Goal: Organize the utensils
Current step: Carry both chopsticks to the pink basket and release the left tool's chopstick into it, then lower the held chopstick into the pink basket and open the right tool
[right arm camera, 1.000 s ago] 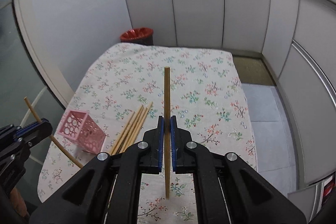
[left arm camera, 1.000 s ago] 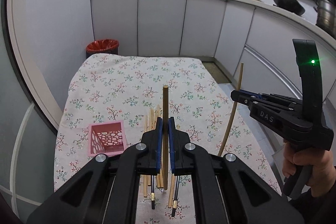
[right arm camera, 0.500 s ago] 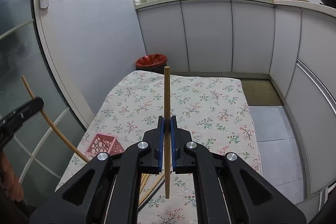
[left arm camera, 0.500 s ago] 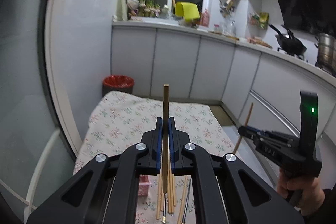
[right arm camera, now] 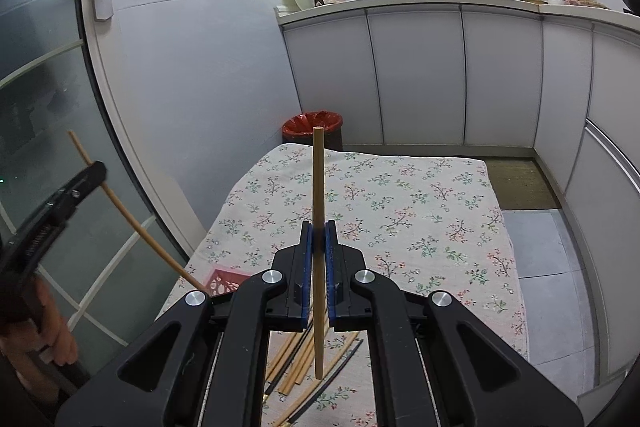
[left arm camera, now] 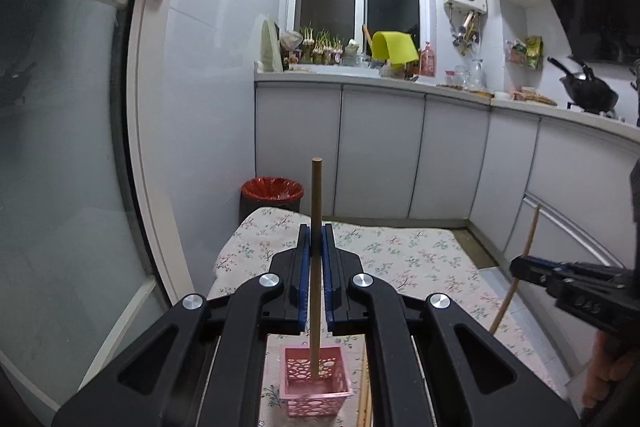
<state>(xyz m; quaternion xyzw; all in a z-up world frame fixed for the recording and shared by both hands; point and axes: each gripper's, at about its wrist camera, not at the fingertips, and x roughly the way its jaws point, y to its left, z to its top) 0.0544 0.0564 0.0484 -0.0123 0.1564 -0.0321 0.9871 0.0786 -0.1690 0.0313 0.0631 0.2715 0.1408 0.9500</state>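
Left to right: our left claw (left arm camera: pixel 316 259) is clamped on a wooden chopstick (left arm camera: pixel 316 247) held upright, its lower tip hanging at the mouth of the pink perforated basket (left arm camera: pixel 316 383), which stands on the floral-clothed bench (left arm camera: pixel 420 259); whether the tip has entered we cannot tell. No other utensil shows inside the basket. Just right of it, our right claw (right arm camera: pixel 318 247) is clamped on a second chopstick (right arm camera: pixel 319 227), also upright, above the loose pile of wooden and dark chopsticks (right arm camera: pixel 308 363) lying on the cloth. We judge the task at an early stage: two sticks are lifted, none visibly deposited, and the pile remains to be cleared.
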